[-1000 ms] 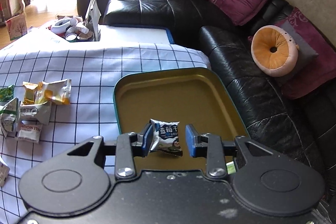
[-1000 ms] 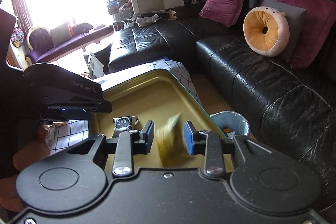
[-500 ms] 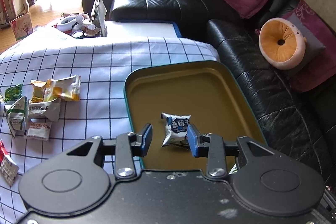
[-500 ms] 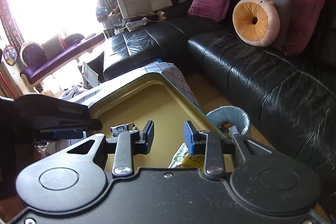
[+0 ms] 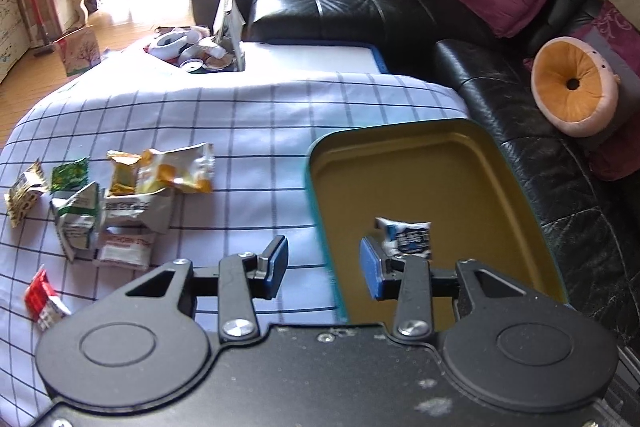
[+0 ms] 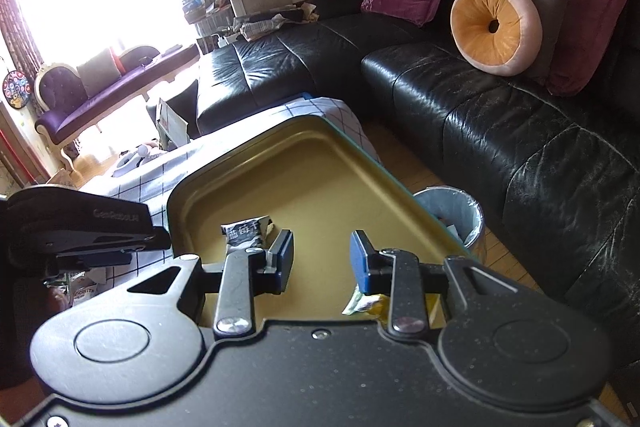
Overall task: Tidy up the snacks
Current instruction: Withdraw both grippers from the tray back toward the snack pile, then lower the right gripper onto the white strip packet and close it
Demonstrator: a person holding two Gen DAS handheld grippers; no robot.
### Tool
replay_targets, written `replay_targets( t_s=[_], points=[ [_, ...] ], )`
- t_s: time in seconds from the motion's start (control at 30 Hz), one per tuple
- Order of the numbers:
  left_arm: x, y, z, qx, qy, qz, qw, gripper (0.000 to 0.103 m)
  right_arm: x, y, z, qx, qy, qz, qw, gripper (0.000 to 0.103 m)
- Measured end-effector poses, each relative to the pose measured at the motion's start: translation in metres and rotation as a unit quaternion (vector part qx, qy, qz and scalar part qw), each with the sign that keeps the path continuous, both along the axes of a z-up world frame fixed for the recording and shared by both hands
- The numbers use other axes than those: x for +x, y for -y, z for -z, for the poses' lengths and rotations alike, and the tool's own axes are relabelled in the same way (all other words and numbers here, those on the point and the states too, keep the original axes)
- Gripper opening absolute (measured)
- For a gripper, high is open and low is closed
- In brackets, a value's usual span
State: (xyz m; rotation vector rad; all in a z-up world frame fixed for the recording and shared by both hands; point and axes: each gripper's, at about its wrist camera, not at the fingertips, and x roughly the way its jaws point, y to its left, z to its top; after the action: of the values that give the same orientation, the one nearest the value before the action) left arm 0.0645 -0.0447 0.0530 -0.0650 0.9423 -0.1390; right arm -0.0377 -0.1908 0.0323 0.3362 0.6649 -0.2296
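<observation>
Two grippers hovered over the gold tray [image 5: 460, 163]. Jaws of the left gripper [image 5: 323, 267] had just been opening and stood apart with nothing between them; the blue-and-white snack packet [image 5: 408, 237] lay in the tray just beyond its right jaw. Jaws of the right gripper [image 6: 321, 259] stood apart, empty, a yellow-green packet [image 6: 362, 303] beneath its right jaw. More snack packets [image 5: 116, 199] lay on the checked desk [image 5: 248, 115], well left of the left jaws.

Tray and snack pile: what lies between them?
Only bare checked tablecloth separates the tray from the snack pile, seen in the left wrist view.
</observation>
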Motion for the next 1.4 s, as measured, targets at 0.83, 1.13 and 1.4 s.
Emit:
replay_targets(
  t_s=[0.83,1.13,1.4],
  points=[
    [0.026,-0.179,0.000,0.034,-0.007,-0.168,0.9852,0.040,0.031,-0.091,0.010,0.006,-0.018,-0.105,0.994,0.042],
    [0.029,-0.237,0.013,0.029,-0.033,-0.211,0.9764,0.040,0.044,-0.137,0.021,0.022,-0.031,-0.158,0.987,0.042],
    [0.026,-0.265,0.021,0.040,-0.042,-0.224,0.9728,0.040,0.055,-0.167,0.028,0.024,-0.024,-0.160,0.986,0.042]
  ],
)
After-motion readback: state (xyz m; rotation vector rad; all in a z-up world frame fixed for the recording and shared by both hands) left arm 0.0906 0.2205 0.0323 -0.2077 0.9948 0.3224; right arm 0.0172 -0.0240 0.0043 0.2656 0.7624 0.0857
